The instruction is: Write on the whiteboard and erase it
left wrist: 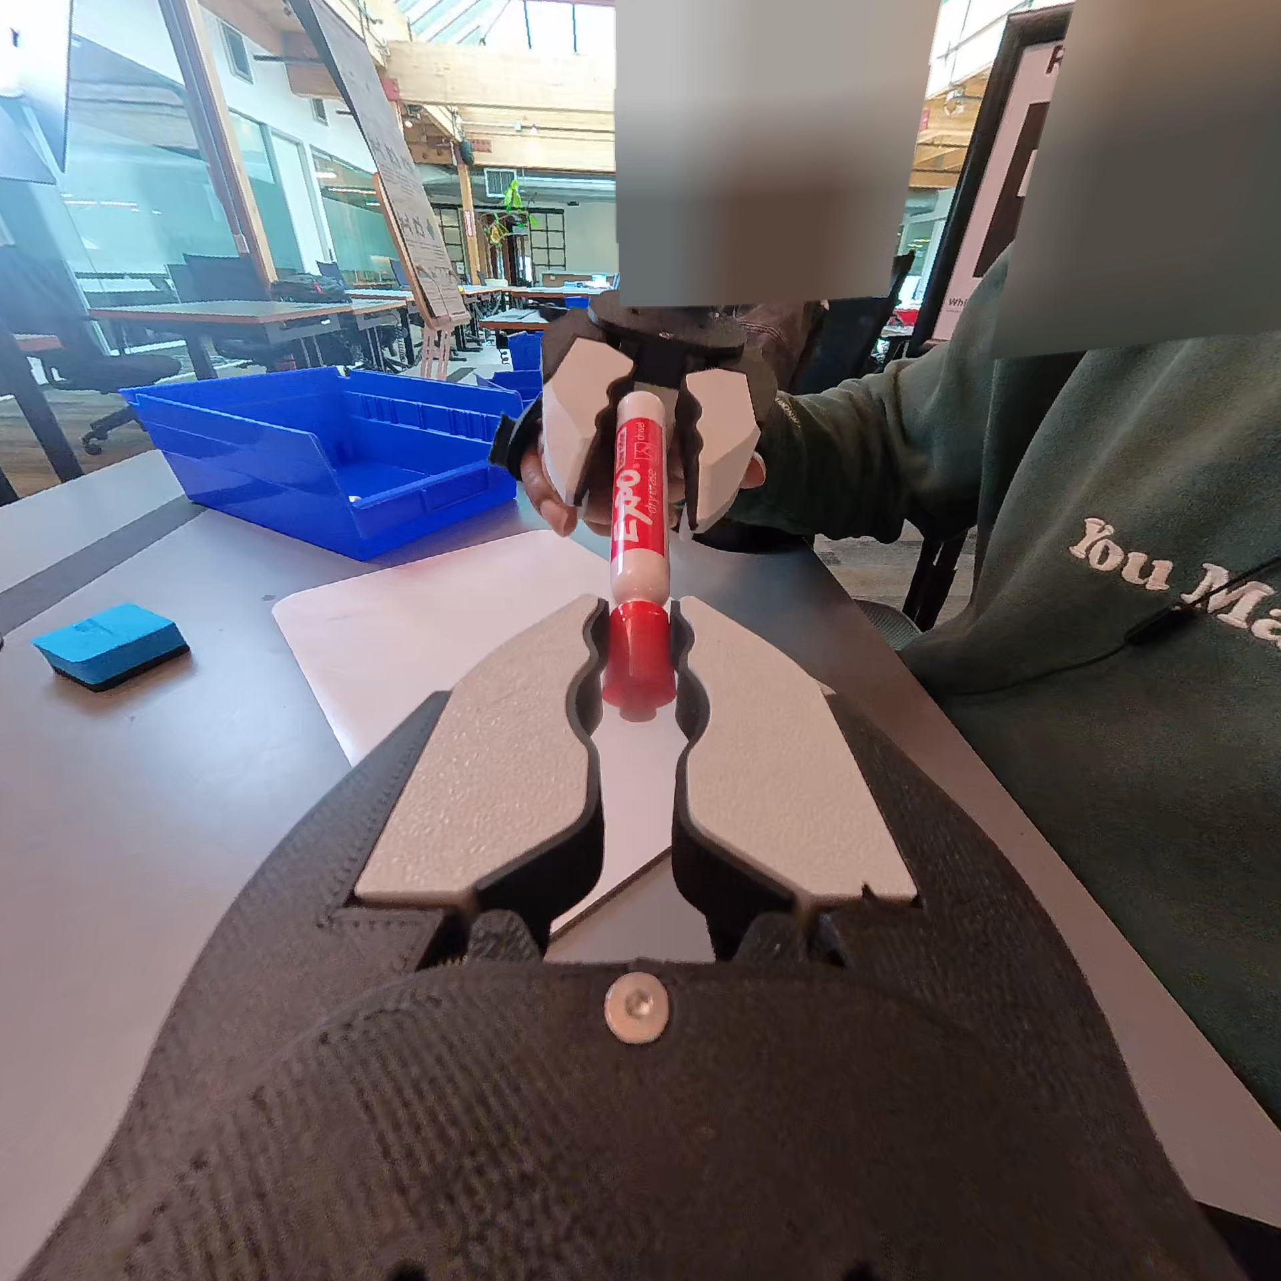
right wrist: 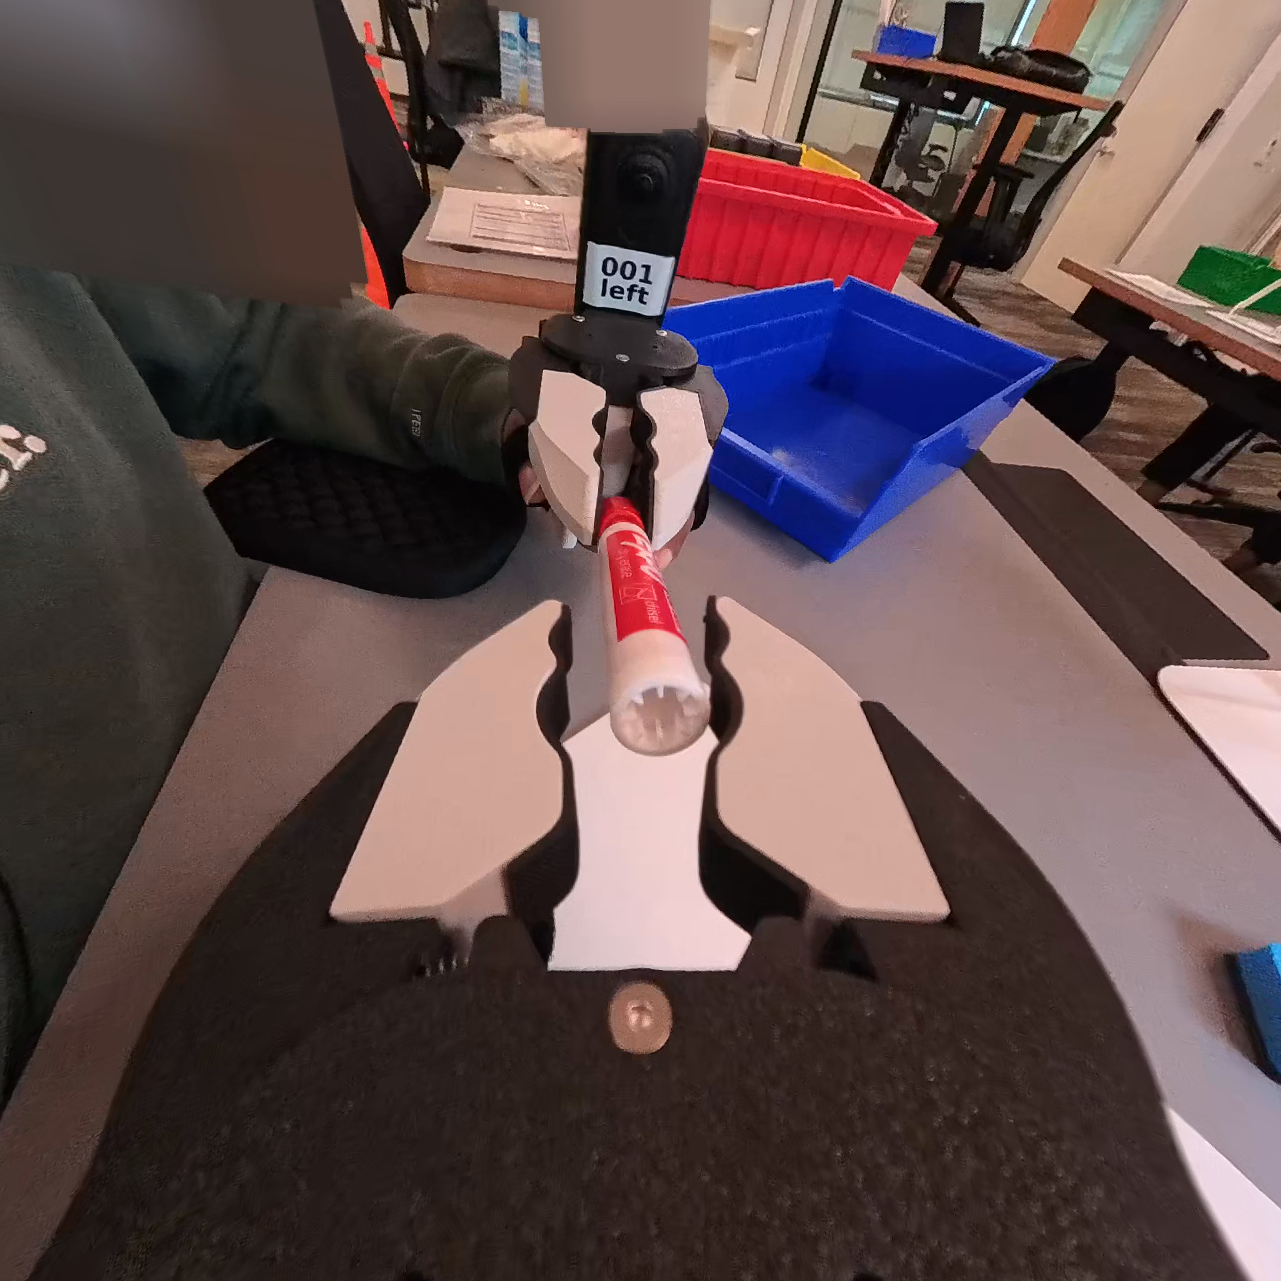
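Marker [left wrist: 639,485] hangs in air above whiteboard [left wrist: 388,638], spanning both grippers. Left gripper [left wrist: 639,648] clamped on red cap [left wrist: 636,658]. Right gripper [right wrist: 639,665] spread around white barrel end, fingers [right wrist: 478,748] not pressing it; whether one pad touches, cannot tell. Whiteboard flat on grey table [left wrist: 173,797]. Blue eraser [left wrist: 111,645] on table left of board. Blue bin [left wrist: 333,457] behind, near far edge.

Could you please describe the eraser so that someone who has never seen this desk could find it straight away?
Start at the grey table and find the big blue bin at its far side. Nearer than the bin, left of the whiteboard, lies the eraser, alone on bare tabletop. It is the only small, flat block there: bright blue on top with a dark underside.
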Motion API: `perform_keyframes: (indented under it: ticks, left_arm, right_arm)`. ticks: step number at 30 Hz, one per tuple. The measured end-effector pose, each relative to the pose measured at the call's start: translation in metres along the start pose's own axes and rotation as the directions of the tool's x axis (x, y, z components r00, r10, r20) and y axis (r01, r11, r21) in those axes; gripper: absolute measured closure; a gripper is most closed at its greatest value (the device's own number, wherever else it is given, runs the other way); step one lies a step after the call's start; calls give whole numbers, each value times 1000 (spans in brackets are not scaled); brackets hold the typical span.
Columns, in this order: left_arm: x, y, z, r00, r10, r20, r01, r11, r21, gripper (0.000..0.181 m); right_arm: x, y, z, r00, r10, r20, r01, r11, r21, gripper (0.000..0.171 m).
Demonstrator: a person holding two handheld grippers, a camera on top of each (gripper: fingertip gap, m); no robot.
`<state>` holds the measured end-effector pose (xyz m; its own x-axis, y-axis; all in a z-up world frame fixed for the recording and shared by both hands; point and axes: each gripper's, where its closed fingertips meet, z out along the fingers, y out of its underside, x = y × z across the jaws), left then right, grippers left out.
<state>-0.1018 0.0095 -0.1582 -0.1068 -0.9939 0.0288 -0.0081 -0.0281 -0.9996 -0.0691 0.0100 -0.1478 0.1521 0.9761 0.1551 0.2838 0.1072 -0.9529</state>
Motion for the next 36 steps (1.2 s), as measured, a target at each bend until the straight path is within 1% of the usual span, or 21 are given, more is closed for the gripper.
perform_keyframes:
  ticks: [5, 11, 15, 18, 28, 36]
  left_arm:
    - [0, 1, 0, 1000, -2, -3, 2, 1000, -6, 164]
    - [1, 5, 1, 1000, -2, -11, 2, 1000, -24, 164]
    - [1, 5, 1, 1000, -5, -12, 5, 1000, -25, 165]
    - [2, 5, 1, 1000, -4, -12, 4, 1000, -26, 165]
    - [0, 8, 1, 1000, -16, -7, 16, 999, -38, 165]
    - [0, 16, 3, 1000, -21, -14, 20, 997, -80, 165]
  right_arm:
    - [-2, 3, -5, 999, -41, 12, 41, 998, -50, 135]
    - [-4, 5, -3, 998, -68, 8, 68, 996, -56, 144]
    - [-5, 4, -3, 998, -62, 11, 63, 997, -51, 145]
    - [-5, 4, -3, 997, -72, 5, 72, 996, -43, 149]
    - [-6, 6, 1, 999, -53, 12, 53, 998, -28, 150]
    - [-9, 7, 1, 998, -63, 11, 64, 997, -51, 151]
